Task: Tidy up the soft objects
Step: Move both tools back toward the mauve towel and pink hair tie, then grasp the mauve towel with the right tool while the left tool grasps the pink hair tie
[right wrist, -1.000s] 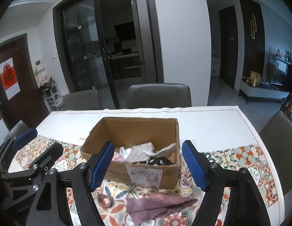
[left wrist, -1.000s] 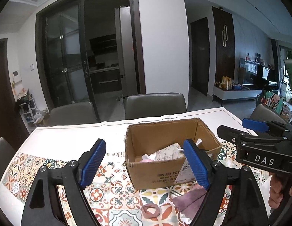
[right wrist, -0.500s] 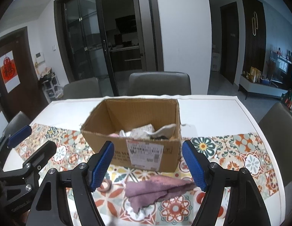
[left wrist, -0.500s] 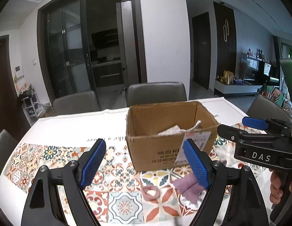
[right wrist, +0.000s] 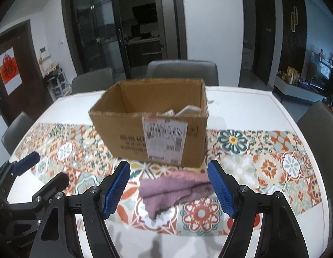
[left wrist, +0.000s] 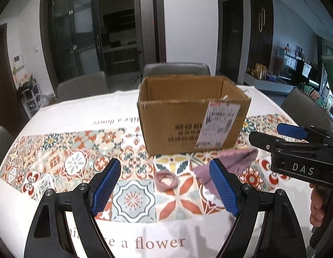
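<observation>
Both your tongs have pulled back and dropped lower since a second ago; left tongs (left wrist: pixel 164 188) and right tongs (right wrist: pixel 168 188) gape apart, empty. With the purple cloth (right wrist: pixel 170 186) flat on the desk (right wrist: pixel 263 107) before the cardboard box (right wrist: pixel 151 126) and the pink hair tie (left wrist: pixel 165 177) beside it, you risk pinching the tablecloth too.

Both views look forward along their own blue-padded fingers, from just above the near edge of the patterned tablecloth (left wrist: pixel 59 161), facing the far chairs and dark glass doors. The left wrist view sits further left and sees the cardboard box (left wrist: pixel 188 116) slightly right of centre, with the right gripper (left wrist: pixel 295 133) entering at its right edge. The right wrist view sits further right, close over the purple cloth (right wrist: pixel 173 187), with the left gripper (right wrist: pixel 37 169) at its left edge. Both share the box, the cloth and the far chairs; only the left view shows the pink hair tie (left wrist: pixel 166 177).
</observation>
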Action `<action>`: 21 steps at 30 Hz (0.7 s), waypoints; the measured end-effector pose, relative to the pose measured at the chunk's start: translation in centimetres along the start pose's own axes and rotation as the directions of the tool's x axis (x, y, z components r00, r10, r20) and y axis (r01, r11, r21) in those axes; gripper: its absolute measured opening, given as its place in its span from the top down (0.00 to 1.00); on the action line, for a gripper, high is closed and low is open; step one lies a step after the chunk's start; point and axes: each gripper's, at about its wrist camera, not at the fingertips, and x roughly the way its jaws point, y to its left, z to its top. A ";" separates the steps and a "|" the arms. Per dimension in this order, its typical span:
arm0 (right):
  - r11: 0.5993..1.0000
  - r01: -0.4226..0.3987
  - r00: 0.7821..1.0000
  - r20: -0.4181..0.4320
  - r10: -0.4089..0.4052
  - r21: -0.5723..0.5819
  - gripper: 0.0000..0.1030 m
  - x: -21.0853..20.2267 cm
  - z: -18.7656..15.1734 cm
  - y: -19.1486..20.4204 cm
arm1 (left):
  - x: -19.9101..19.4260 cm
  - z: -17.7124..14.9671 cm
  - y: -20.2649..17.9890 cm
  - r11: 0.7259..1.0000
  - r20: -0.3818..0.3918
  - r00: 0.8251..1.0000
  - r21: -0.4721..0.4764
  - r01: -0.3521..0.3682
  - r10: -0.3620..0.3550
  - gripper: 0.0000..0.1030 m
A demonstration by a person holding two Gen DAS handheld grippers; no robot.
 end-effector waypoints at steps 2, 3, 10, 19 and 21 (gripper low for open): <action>1.000 -0.004 1.000 -0.028 0.004 -0.003 0.27 0.6 -0.7 0.1 | 0.5 -0.5 -0.1 1.000 -0.016 1.000 0.004 -0.001 0.001 0.18; 1.000 -0.009 0.999 -0.044 0.009 -0.003 0.27 1.0 -1.0 0.1 | 0.7 -0.7 -0.1 1.000 -0.023 1.000 0.006 -0.002 0.002 0.18; 1.000 -0.007 0.993 -0.115 0.006 -0.008 0.27 3.4 -2.5 -0.2 | 3.0 -2.0 -0.2 1.000 -0.086 0.996 0.011 -0.006 0.006 0.18; 1.000 0.000 0.981 -0.196 -0.006 -0.027 0.27 7.4 -3.5 -0.7 | 7.3 -3.1 -0.1 1.000 -0.148 0.989 0.015 -0.009 0.011 0.18; 0.999 0.002 0.978 -0.206 -0.010 -0.038 0.27 8.1 -3.5 -0.7 | 8.1 -3.1 0.0 1.000 -0.152 0.988 0.015 -0.006 0.008 0.18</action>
